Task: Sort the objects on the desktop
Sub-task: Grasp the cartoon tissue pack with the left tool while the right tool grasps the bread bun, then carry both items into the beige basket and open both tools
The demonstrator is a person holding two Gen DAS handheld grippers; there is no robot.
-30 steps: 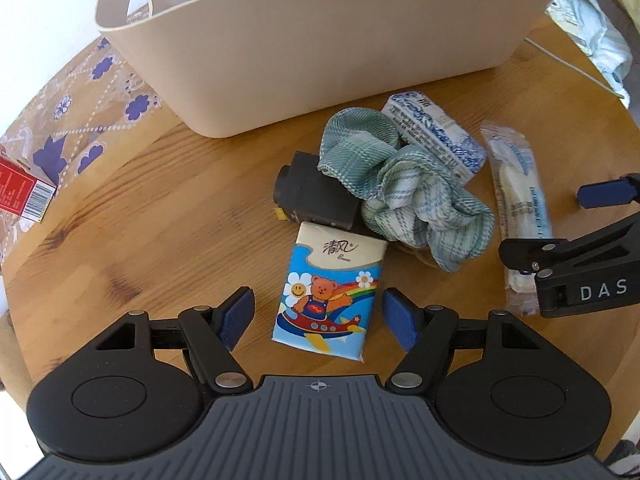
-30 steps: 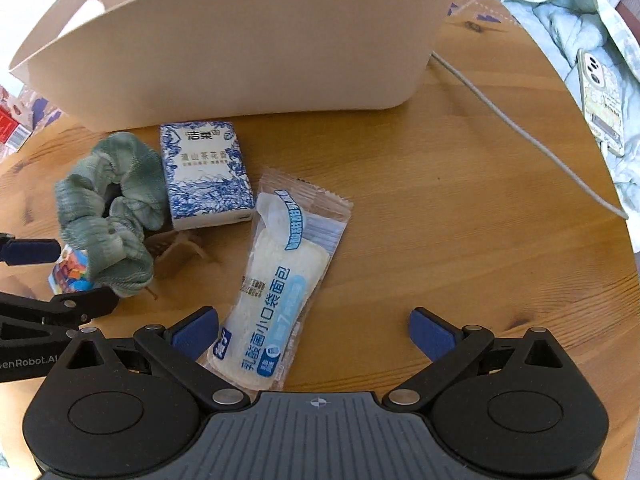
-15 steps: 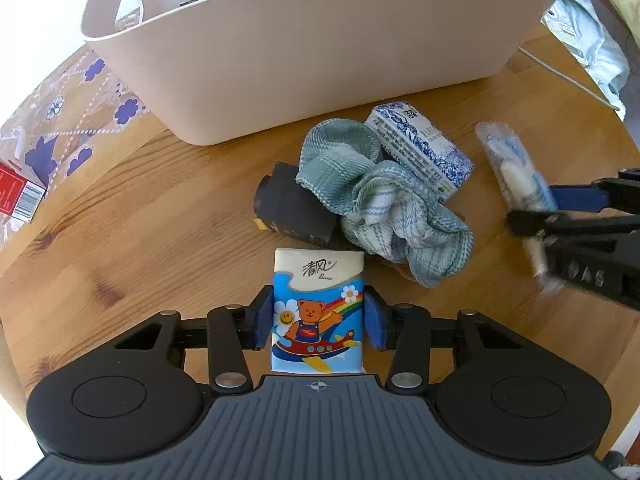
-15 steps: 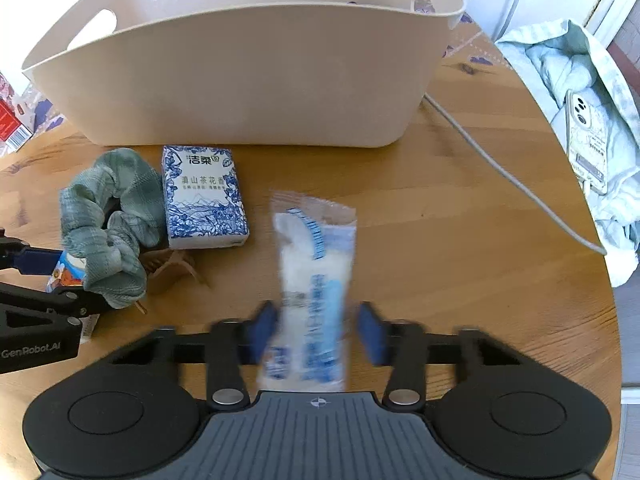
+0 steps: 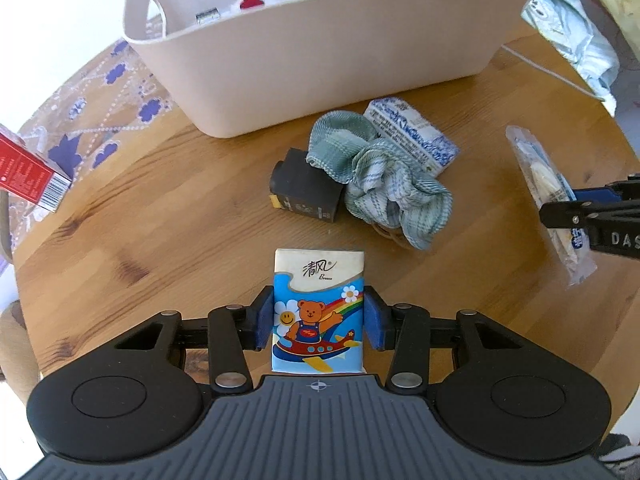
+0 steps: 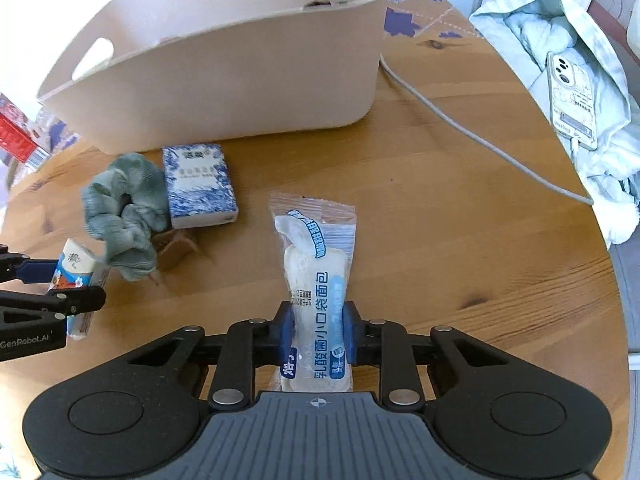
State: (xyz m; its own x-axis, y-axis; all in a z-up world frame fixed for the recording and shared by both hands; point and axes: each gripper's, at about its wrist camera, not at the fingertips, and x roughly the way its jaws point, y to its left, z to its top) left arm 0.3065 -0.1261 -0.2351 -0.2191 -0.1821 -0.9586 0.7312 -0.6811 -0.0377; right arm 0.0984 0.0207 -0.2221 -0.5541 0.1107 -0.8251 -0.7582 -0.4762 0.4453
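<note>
I've got my left gripper [image 5: 319, 322] pinching the bear tissue pack [image 5: 318, 310] and my right gripper [image 6: 316, 334] pinching the bread packet [image 6: 316, 280], both gripped low for dropping into the bin [image 6: 256, 92].

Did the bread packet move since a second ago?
Yes. The bread packet lay slanted near the blue-and-white tissue box; now the right hand-held gripper holds it straight, farther from that box.

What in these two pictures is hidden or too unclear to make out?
- Basket contents: left view shows only scraps above its wall; right view, almost nothing.
- Brown thing under the green cloth: mostly covered in both views.
- Black box: label too small; hidden in right view.
- Red box: cut off by the edge.
</note>
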